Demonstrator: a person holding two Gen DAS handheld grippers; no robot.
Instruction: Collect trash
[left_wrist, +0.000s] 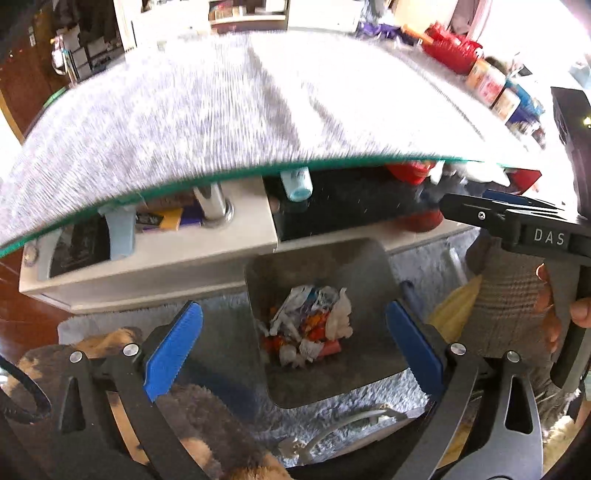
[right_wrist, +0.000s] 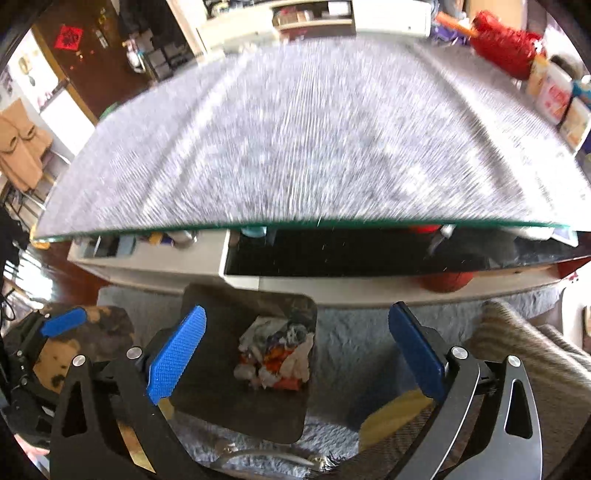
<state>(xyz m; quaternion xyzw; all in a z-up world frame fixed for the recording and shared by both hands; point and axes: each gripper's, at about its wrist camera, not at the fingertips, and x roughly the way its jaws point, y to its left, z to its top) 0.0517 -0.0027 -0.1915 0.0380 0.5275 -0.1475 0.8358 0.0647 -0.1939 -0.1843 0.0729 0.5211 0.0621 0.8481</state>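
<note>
While both grippers hung over the floor in front of the counter (left_wrist: 207, 110), each stood spread wide with nothing between its blue pads. The left gripper (left_wrist: 295, 343) framed the dark bin (left_wrist: 369, 273), which stood on the pale shaggy rug (left_wrist: 424, 258) just below the counter's near edge. The trash (left_wrist: 306, 328), a heap of crumpled white, orange and red wrappers, lay on the bin's bottom. The right gripper (right_wrist: 297, 350) hovered above the same bin (right_wrist: 207, 391), the trash (right_wrist: 277, 354) showing between its fingers. Its black body, marked "DAS", entered the left view from the right, gripped by the person's hand (left_wrist: 554, 306). Red baskets and cartons (right_wrist: 554, 96) stood along the counter's far right edge. A metal tool (left_wrist: 343, 424) lay on the rug near the bin.
</note>
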